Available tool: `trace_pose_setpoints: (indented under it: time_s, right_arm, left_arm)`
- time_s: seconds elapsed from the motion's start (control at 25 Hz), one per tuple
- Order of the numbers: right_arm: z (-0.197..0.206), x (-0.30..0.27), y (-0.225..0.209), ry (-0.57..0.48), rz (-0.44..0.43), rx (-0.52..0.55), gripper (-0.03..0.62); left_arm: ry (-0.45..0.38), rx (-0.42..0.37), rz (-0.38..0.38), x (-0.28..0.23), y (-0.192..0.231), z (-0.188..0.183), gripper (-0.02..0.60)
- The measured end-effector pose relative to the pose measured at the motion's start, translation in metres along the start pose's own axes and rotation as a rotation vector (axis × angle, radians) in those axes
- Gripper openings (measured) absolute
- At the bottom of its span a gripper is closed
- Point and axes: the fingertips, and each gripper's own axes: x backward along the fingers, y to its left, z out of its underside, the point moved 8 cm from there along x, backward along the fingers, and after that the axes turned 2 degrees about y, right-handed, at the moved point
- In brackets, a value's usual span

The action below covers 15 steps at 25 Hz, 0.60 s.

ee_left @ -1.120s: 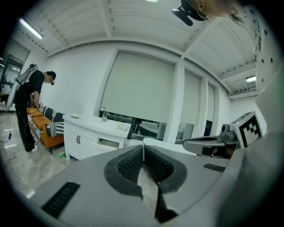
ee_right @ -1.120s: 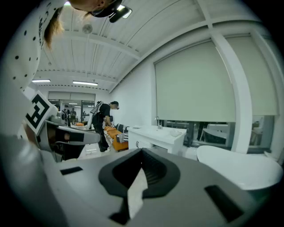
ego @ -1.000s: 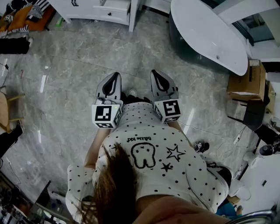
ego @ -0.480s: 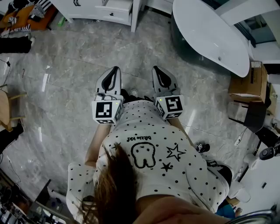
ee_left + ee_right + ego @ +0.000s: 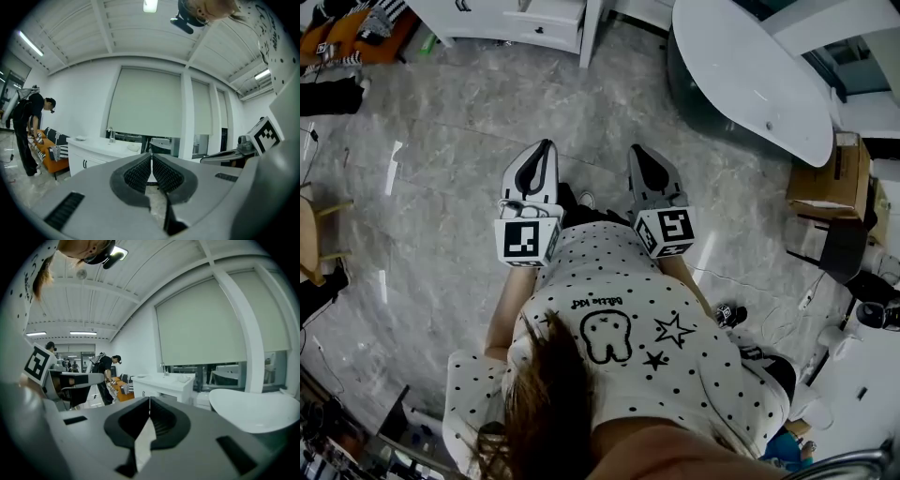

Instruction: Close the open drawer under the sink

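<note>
Head view has the left claw and the right claw side by side in front of the person's dotted shirt. Both point out over the marble floor.

The white sink cabinet stands well ahead of the tips, straight out from the left claw and off to its left. Its drawer sits pulled out from the cabinet front, well apart from either claw.

In the left gripper view the jaws stand almost together. Only a thin slit shows between the ribbed pads, and nothing is in it. The cabinet and its tap lie beyond the tips, to their left.

In the right gripper view the jaws meet at the tips and grip nothing, and the sink counter shows beyond them, slightly to the right. An oval white table lies ahead of the right claw, on its right.
</note>
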Motion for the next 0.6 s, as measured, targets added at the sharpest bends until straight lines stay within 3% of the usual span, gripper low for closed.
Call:
trace_pose_setpoints:
  time_s: [0.32, 0.6]
  right_arm:
    - [-0.017, -0.053, 0.033, 0.023, 0.002, -0.013, 0.014]
    - [-0.032, -0.093, 0.046, 0.022, 0.060, -0.024, 0.014]
  left_arm:
    - [0.019, 0.032, 0.035, -0.019, 0.059, -0.007, 0.015]
    - [0.019, 0.035, 0.099, -0.049, 0.102, -0.023, 0.015]
